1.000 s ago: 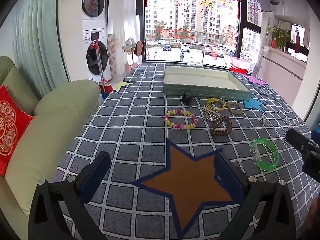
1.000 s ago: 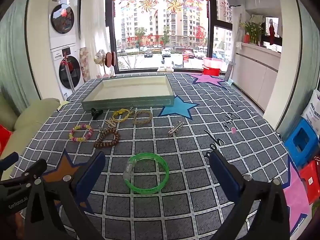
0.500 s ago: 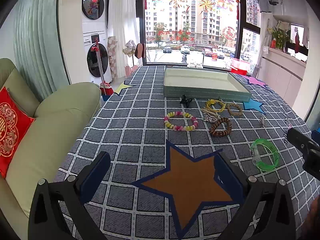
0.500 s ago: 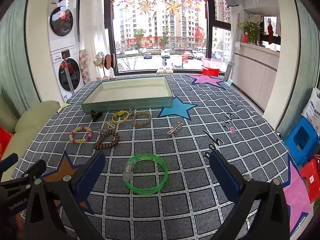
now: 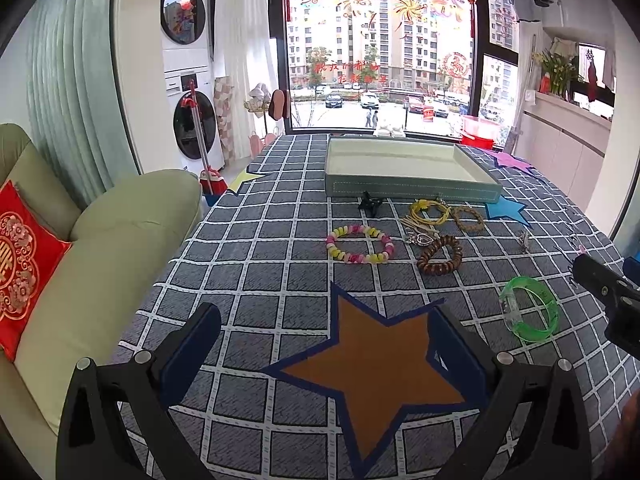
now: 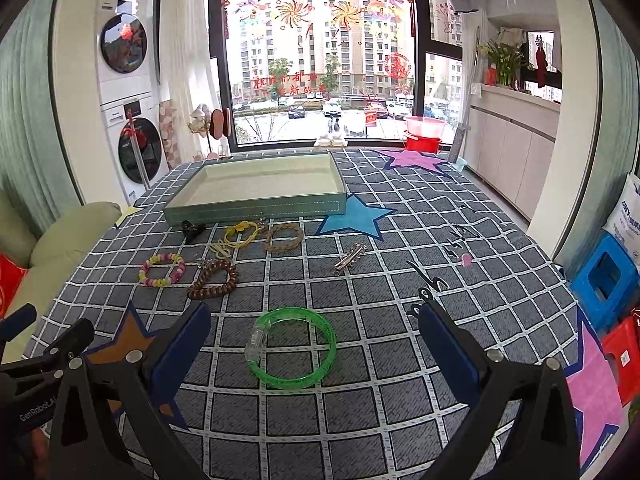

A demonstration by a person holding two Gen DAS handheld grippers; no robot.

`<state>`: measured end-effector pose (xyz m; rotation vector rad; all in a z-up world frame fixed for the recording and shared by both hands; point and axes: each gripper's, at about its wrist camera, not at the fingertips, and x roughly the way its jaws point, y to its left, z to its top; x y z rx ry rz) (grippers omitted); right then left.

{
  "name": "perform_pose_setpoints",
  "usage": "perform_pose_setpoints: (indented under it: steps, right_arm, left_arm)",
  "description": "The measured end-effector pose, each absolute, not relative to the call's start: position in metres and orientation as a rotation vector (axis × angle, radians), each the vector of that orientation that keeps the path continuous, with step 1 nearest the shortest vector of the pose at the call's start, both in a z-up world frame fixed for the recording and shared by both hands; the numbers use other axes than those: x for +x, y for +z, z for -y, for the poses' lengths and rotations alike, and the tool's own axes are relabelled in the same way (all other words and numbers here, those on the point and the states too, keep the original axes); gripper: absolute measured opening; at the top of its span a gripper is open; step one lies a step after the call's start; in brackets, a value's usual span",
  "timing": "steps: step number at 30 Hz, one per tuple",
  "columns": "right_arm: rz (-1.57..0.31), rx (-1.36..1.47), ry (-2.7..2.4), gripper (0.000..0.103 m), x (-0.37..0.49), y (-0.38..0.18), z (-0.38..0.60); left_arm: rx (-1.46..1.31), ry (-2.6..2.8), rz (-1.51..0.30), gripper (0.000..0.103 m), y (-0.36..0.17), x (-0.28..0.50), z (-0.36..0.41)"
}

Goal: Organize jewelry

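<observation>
An empty grey-green tray stands at the far side of the checked cloth. In front of it lie a black claw clip, yellow cord, braided bracelet, pastel bead bracelet, brown bead bracelet, silver hair clip and green bangle. My left gripper is open and empty above an orange star. My right gripper is open and empty, with the green bangle between its fingers' line of sight.
A green sofa with a red cushion borders the left edge. Blue and red stools stand right of the table. My right gripper's finger shows in the left wrist view.
Both views have risen and drawn back very slightly. The jewelry has not moved and both grippers stay open.
</observation>
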<state>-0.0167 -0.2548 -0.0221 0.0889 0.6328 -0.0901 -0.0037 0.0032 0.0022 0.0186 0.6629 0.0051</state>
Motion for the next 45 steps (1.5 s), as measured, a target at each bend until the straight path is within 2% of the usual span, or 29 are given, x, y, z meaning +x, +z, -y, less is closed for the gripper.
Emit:
perform_pose_setpoints:
  steps: [45]
  right_arm:
    - [-0.621,0.088,-0.081,0.103,-0.0163,-0.0163,0.2499]
  left_arm:
    - [0.018,0.019,-0.662,0.103,0.0029,-0.0046,-0.0045]
